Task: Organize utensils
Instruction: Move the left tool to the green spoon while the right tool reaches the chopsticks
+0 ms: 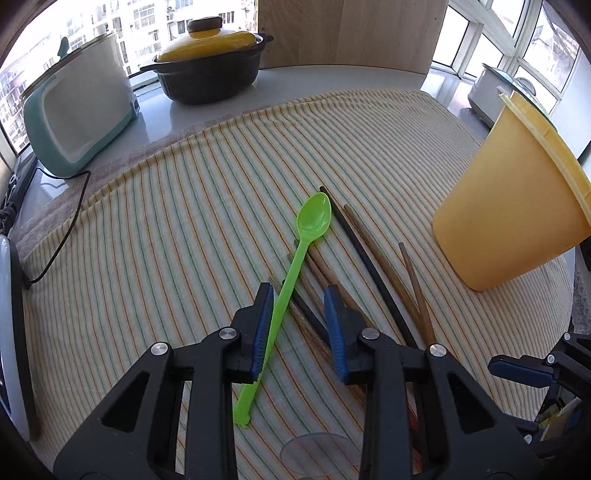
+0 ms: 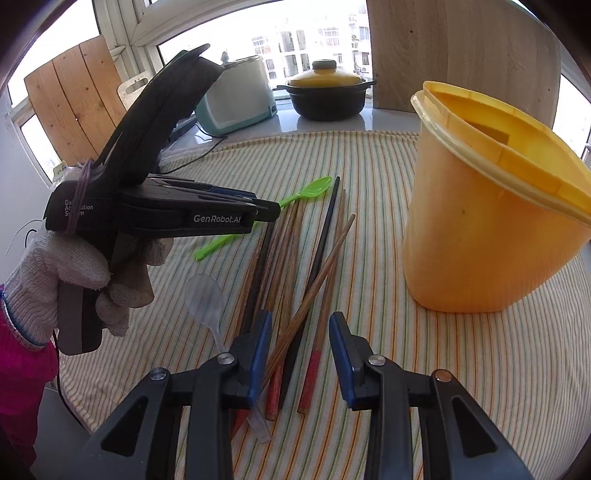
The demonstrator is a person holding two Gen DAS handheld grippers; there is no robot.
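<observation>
A green plastic spoon lies on the striped cloth across a loose pile of brown and black chopsticks. My left gripper hangs low over the spoon's handle. The handle runs between the jaws beside the left pad, and the right pad stands clear of it, so the gripper is open. My right gripper is open astride the red-tipped ends of the chopsticks, with a gap on both sides. A clear plastic spoon lies just left of it. A tall yellow container stands to the right.
A gloved hand holds the left gripper over the green spoon. At the back stand a teal rice cooker, a black pot with a yellow lid and a wooden board. A black cable crosses the cloth's left edge.
</observation>
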